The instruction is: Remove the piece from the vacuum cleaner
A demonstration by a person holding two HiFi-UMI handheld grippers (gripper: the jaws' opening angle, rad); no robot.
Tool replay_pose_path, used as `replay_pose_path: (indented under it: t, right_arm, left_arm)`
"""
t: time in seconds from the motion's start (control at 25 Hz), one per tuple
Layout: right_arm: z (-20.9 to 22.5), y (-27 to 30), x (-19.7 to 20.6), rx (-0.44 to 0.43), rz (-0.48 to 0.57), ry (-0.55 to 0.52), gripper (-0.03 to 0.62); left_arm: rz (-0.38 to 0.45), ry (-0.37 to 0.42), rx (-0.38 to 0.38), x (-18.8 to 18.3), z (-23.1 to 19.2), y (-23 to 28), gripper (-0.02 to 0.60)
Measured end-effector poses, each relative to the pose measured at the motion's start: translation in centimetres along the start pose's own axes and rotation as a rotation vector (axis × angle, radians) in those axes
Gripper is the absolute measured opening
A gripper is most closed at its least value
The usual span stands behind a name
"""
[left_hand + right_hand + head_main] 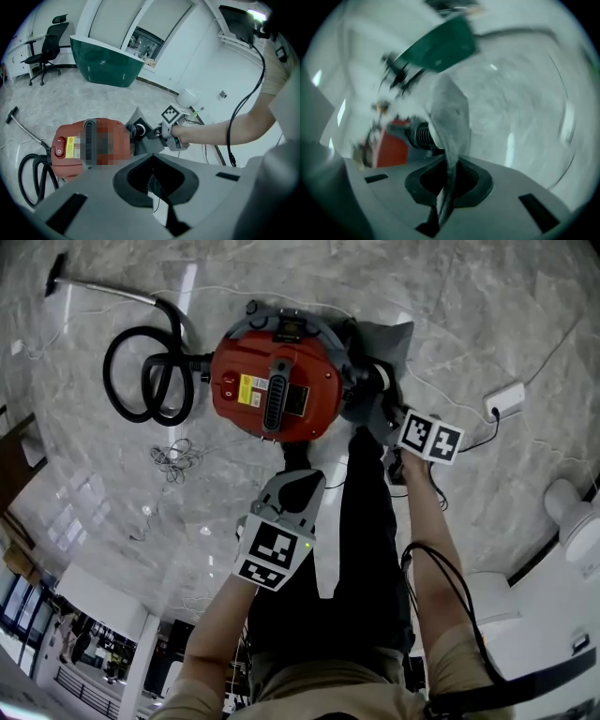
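Note:
A red vacuum cleaner (272,381) stands on the marble floor, with its black hose (141,376) coiled to the left. At the cleaner's right side, my right gripper (373,399) is shut on a grey fabric piece (384,343). In the right gripper view the grey piece (450,117) rises out of the closed right gripper (447,187), next to a black ribbed connector (419,133). My left gripper (300,476) hangs just below the cleaner, apart from it. The left gripper (154,180) is shut and empty. From there I see the cleaner (105,129) and the grey piece (140,140).
A metal wand (103,287) lies at the far left. A loose cable bundle (173,457) lies on the floor below the hose. A white plug box (506,399) with its cord sits at the right. The person's dark trouser legs (366,549) stand behind the grippers. A green counter (108,61) stands far off.

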State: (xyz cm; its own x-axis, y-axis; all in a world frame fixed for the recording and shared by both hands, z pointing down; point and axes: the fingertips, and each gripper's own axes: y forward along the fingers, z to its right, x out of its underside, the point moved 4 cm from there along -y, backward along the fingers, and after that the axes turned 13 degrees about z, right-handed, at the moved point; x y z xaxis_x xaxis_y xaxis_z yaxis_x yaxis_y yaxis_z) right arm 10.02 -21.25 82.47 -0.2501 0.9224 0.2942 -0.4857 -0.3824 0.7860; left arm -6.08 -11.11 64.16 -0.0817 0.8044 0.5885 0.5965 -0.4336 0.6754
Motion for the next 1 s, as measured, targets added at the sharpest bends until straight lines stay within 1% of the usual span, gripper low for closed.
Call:
replay_pose_path:
  t: [0.04,0.08,0.16,0.2,0.28,0.32,0.36,0.4,0.48,0.6,0.72,0.84,1.0]
  right_arm:
    - [-0.1,0.0,0.0,0.025,-0.03,-0.221,0.014]
    - [-0.1,0.0,-0.1,0.024,-0.04,-0.306,0.012]
    - [0.2,0.1,-0.3,-0.016,-0.016,-0.261,0.012]
    - [0.4,0.2,-0.4,-0.023,-0.005,-0.304,0.012]
    - [0.9,0.5,-0.8,-0.007,0.005,-0.506,0.012]
    - [1.2,0.6,-1.3,0.003,0.014,-0.558,0.012]
    - [1.5,0.6,-1.9,0.011,0.026,-0.559,0.012]
    - [1.5,0.6,-2.4,0.013,0.036,-0.535,0.012]
    - [1.3,0.3,-3.2,-0.002,0.046,-0.503,0.012]
    - [1.6,-0.4,-3.1,-0.026,0.044,-0.478,0.012]
    - [2.5,-1.2,-2.6,-0.006,0.039,-0.435,0.012]
    - [2.8,-1.6,-2.4,0.002,0.042,-0.346,0.012]
    - [3.2,-3.1,-4.2,0.016,0.094,-0.212,0.012]
  left_arm:
    - [0.004,0.0,0.002,-0.2,0.1,0.1,-0.002]
    - [0.008,-0.001,0.004,-0.3,0.2,0.3,-0.002]
    - [0.011,-0.001,0.007,-0.5,0.2,0.5,-0.002]
    - [0.009,0.0,0.007,-0.5,0.3,0.6,-0.002]
    - [0.005,0.003,0.008,-0.5,0.4,0.8,-0.002]
    - [0.002,0.004,0.009,-0.4,0.5,0.8,-0.002]
    - [-0.001,0.005,0.01,-0.3,0.5,0.8,-0.002]
    - [-0.005,0.006,0.009,-0.2,0.6,0.8,-0.002]
    - [-0.013,0.005,0.009,0.1,0.6,1.0,-0.002]
    - [-0.015,0.007,0.018,0.0,1.0,1.5,-0.002]
    - [-0.008,0.01,0.025,-0.4,1.3,1.8,-0.002]
    - [-0.002,0.023,0.017,-1.1,1.0,1.8,-0.002]
    - [0.022,0.047,0.02,-2.7,1.0,1.7,-0.002]
